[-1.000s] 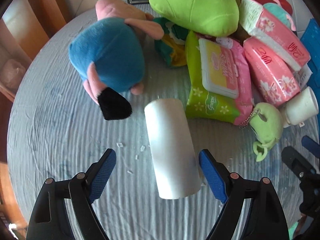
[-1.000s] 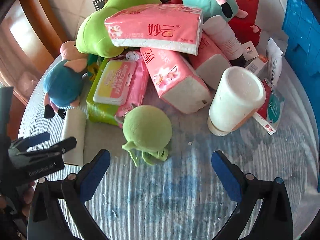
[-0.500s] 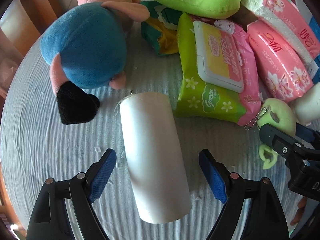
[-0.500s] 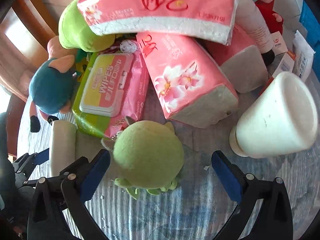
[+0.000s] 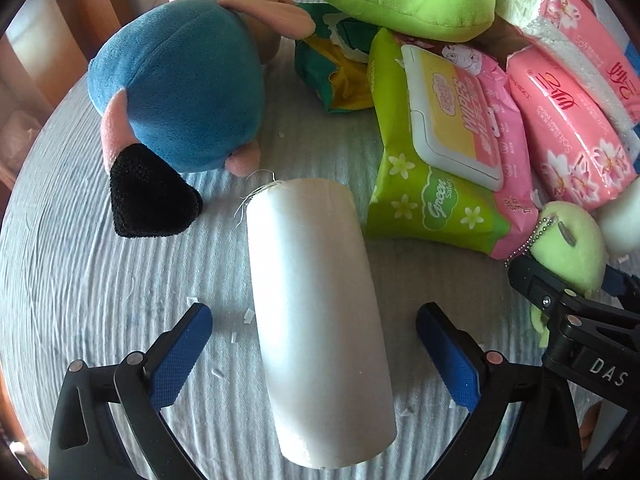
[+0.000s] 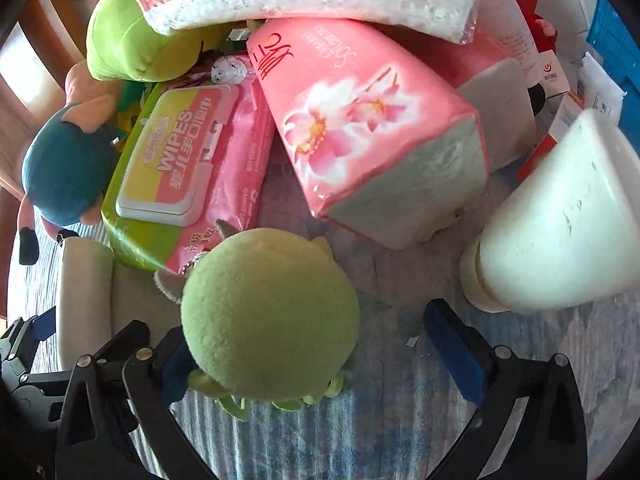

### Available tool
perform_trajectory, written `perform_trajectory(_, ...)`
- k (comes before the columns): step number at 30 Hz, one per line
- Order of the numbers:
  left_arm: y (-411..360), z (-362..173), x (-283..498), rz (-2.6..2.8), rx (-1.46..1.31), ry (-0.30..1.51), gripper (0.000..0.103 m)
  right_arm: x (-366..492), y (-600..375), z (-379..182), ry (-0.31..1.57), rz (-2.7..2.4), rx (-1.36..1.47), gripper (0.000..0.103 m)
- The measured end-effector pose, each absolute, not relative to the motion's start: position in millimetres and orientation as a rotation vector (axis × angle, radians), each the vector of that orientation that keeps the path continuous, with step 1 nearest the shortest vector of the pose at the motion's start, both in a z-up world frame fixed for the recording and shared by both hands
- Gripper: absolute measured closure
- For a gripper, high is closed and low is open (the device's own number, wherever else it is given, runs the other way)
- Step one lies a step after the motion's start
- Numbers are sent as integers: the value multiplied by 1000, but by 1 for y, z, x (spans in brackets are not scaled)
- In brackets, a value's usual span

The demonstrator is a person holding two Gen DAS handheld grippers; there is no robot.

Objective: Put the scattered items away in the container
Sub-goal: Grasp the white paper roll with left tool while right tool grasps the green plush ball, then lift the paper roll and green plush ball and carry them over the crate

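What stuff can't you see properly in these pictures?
- Blue plastic container: right wrist view, cut off by the picture edge; its inside is hidden.
- Small round green plush keychain: left wrist view, lower part hidden behind the right gripper.
- Left finger of the right gripper: right wrist view, mostly behind that plush.
- White paper roll: right wrist view, near end behind the left gripper.

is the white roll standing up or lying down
Lying down. The white roll rests on its side on the cloth, its long curved face up, one flat end toward the camera.

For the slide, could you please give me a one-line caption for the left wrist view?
Open left gripper straddles a white roll lying on the table, beside plush toys and wipes packs.
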State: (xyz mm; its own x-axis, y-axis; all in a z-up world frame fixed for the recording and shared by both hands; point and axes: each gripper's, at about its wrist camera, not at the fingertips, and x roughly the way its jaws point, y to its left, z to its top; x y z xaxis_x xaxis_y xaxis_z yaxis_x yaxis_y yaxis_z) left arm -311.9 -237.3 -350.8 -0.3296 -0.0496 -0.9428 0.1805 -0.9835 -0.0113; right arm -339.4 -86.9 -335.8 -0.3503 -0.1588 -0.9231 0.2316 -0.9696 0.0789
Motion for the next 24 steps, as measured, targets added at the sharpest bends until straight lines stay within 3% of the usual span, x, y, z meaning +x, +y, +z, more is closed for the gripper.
perform_trajectory(1, -238, -350, -311, -2438, 1733, 178, 1, -340, -88, -336, 101, -2393, 1638, 0)
perform_trajectory(2, -238, -348, -310, -2431, 1730, 185, 8, -341, -87, -336, 103, -2382, 1657, 0)
perform_trajectory(3, -238, -344, -308, -2434, 1715, 193, 25, -340, -86, -334, 90, -2376, 1675, 2)
perform_trajectory(4, -238, -340, -306, -2444, 1705, 204, 31, -338, -83, -332, 66, -2375, 1676, 10)
perform_trajectory(10, -235, -341, -302, -2437, 1696, 201, 33, -325, -88, -320, 78, -2393, 1573, 15)
perform_trajectory(11, -233, -341, -301, -2443, 1689, 195, 37, -323, -91, -320, 89, -2387, 1554, 18)
perform_trajectory(13, -230, -338, -298, -2451, 1683, 182, 52, -321, -96, -324, 74, -2352, 1548, 41)
perform_trajectory(14, -229, -337, -296, -2454, 1688, 179, 57, -319, -97, -325, 72, -2353, 1549, 41)
perform_trajectory(24, -221, -298, -264, -2533, 1580, 124, 58, -288, -91, -284, 96, -2403, 1430, 42)
